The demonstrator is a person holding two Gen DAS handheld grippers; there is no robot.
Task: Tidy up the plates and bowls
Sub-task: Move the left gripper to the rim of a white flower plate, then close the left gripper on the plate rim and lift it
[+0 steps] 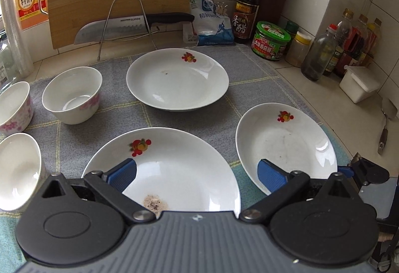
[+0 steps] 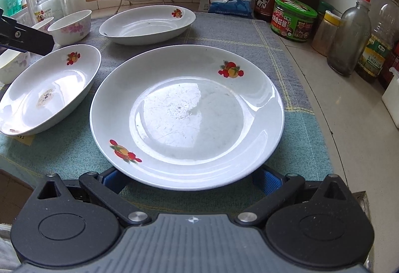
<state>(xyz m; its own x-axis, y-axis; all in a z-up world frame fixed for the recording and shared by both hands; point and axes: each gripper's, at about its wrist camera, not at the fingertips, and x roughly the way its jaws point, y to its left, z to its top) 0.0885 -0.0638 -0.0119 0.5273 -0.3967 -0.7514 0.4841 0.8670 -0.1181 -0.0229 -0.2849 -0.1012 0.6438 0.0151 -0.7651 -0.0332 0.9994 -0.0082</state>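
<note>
Now spread wide, both: left hand-held gripper (image 1: pixel 197 174) over a stained plate (image 1: pixel 174 168), right hand-held gripper (image 2: pixel 190 179) flanking the near rim of a second plate (image 2: pixel 187 116).

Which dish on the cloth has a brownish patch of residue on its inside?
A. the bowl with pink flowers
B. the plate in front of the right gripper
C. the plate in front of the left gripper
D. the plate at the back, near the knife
C. The plate in front of the left gripper carries a brown speckled patch near its front edge, also seen from the right wrist view; the other dishes show no such patch.
</note>
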